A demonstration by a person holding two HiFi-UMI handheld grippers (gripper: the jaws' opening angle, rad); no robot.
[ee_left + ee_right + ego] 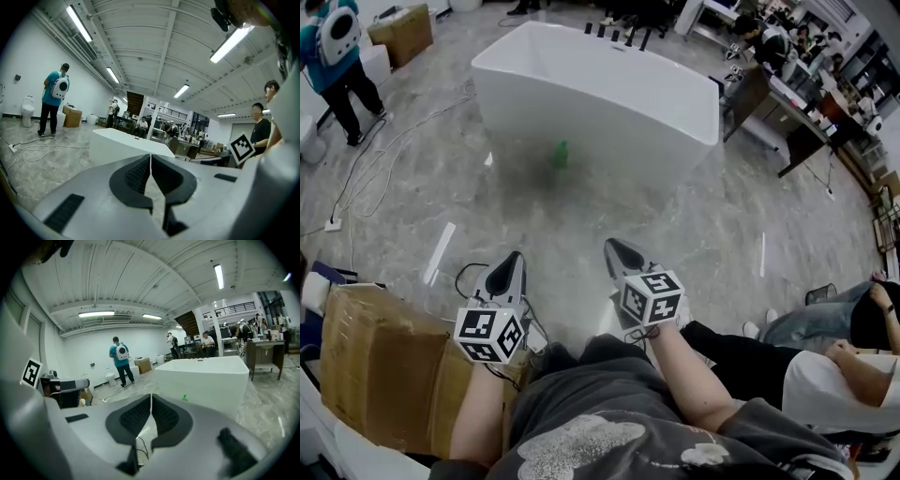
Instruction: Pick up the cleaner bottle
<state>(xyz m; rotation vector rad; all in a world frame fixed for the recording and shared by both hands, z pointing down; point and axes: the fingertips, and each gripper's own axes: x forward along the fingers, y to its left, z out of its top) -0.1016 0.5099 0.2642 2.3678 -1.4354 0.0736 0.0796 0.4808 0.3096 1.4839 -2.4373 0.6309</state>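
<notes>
The cleaner bottle [560,154] is a small green shape standing on the floor in front of the white bathtub [609,103], blurred in the head view. In the right gripper view only the green top of the bottle [184,398] shows above my jaws, against the bathtub [206,380]. My left gripper [515,261] and right gripper [614,247] are held side by side well short of the bottle, both shut with nothing between the pads. In their own views the left gripper [150,157] and right gripper [151,396] show jaws pressed together.
A cardboard box [380,370] sits close at my left. Cables [366,159] trail over the marble floor. A seated person's legs [811,323] are near at the right. A person with a backpack [333,56] stands far left. Desks [787,103] lie behind the bathtub.
</notes>
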